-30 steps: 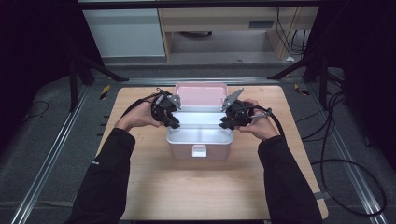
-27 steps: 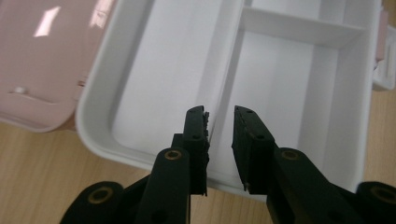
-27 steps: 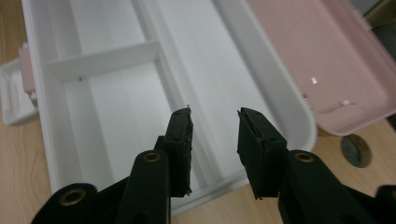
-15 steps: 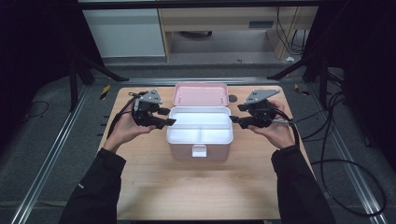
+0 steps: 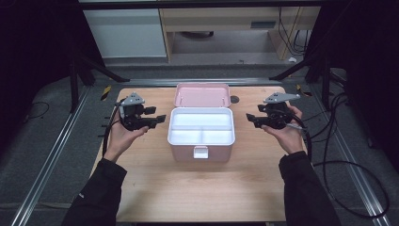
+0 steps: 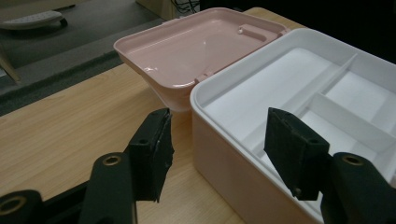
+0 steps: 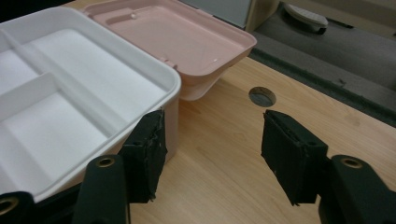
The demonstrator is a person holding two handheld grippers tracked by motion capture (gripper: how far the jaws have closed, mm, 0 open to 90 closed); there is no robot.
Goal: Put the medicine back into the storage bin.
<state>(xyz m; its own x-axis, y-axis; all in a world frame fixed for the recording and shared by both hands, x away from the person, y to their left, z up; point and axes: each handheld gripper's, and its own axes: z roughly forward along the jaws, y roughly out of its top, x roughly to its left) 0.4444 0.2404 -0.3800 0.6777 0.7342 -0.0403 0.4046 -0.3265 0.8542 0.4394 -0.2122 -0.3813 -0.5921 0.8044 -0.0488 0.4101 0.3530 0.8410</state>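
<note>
Both pairs of jaws are standing wide apart and have just been opening, with nothing pressed between the pads of either one. On the left gripper (image 5: 157,118), seen from above at about nine o'clock of the box (image 5: 201,139), the jaws are pointing toward three o'clock, at the box's left wall, and are staying clear of it. In the left gripper view the near corner of the box is sitting in the gap between the jaws, but it lies farther off than the pads (image 6: 152,151), which are touching nothing. On the right gripper (image 5: 251,120), at about three o'clock of the box, the jaws are pointing toward nine o'clock, at the box's right wall. In the right gripper view its left pad (image 7: 148,151) is lying just in front of the box's corner; whether it is brushing the wall is hard to tell there, though from above a gap seems to be showing.

The box is sitting open at the middle of the table (image 5: 155,188), its white tray (image 5: 197,127) split into compartments and its latch (image 5: 200,152) facing six o'clock. Its pink lid (image 5: 202,95) is lying thrown back toward twelve o'clock, hollow side up. Each gripper is resting in an upturned hand.
</note>
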